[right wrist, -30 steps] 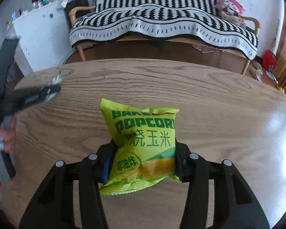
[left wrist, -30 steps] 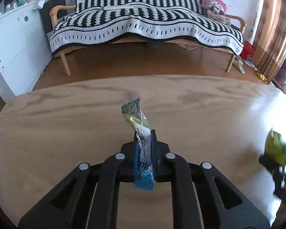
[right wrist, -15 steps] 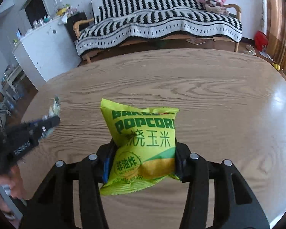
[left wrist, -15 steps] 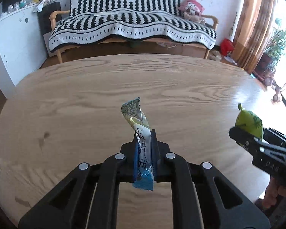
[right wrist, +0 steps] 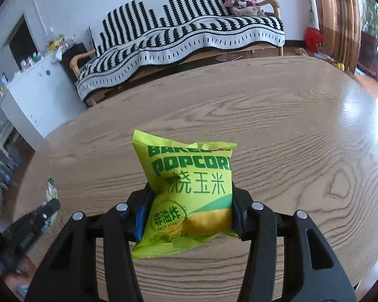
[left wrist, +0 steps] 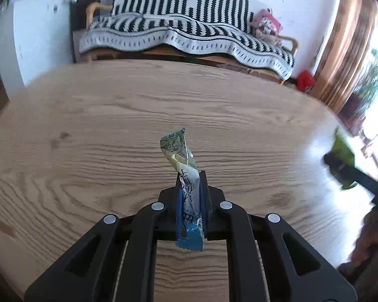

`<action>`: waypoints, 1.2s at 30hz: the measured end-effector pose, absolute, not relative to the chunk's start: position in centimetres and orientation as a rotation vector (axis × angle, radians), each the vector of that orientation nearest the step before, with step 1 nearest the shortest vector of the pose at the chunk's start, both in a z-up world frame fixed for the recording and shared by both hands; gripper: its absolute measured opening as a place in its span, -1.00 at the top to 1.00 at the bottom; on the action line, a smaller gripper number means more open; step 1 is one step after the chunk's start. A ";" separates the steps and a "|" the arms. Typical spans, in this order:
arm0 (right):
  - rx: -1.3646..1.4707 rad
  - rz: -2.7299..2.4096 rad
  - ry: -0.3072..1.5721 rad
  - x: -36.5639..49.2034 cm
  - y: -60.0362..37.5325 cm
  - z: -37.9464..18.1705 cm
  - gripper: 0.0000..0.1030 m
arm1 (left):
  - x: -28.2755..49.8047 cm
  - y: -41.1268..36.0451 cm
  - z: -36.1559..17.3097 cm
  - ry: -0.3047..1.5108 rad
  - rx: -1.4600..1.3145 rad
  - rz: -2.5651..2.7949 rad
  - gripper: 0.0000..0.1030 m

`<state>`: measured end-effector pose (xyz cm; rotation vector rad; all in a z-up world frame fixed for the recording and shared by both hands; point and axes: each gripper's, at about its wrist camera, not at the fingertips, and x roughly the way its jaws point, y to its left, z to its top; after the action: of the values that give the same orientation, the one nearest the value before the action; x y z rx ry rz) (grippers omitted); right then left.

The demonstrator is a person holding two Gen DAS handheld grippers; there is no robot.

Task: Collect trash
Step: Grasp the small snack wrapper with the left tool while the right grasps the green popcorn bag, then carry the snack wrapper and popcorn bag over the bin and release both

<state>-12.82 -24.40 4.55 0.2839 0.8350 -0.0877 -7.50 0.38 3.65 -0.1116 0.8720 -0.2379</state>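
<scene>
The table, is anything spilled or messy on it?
No. The wooden table looks bare, with no spills. Both pieces of trash are held above it: a thin wrapper in the left gripper, a green popcorn bag in the right gripper.

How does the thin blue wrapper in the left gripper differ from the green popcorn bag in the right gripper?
The blue wrapper is narrow, flat and twisted at its top; the popcorn bag is wide and puffy. The left gripper is nearly shut on the wrapper; the right gripper stands much wider around the bag. Both are held off the wooden table.
</scene>
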 end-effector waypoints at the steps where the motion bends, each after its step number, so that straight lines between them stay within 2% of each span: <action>1: 0.295 -0.082 0.833 -12.6 -24.5 4.5 0.02 | -7.4 0.0 3.9 0.859 -0.092 -0.232 0.80; 11: 0.199 -0.068 0.817 -12.2 -23.2 4.7 0.01 | -7.8 -2.5 4.2 0.834 -0.026 -0.298 0.80; 36: 0.222 -0.060 0.862 -11.5 -23.4 3.9 0.00 | -7.3 -2.8 3.4 0.860 0.008 -0.304 0.80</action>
<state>-11.50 -23.37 3.94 0.2225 0.8617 -0.0601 -7.25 -2.77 3.42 0.0082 0.8599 -0.3038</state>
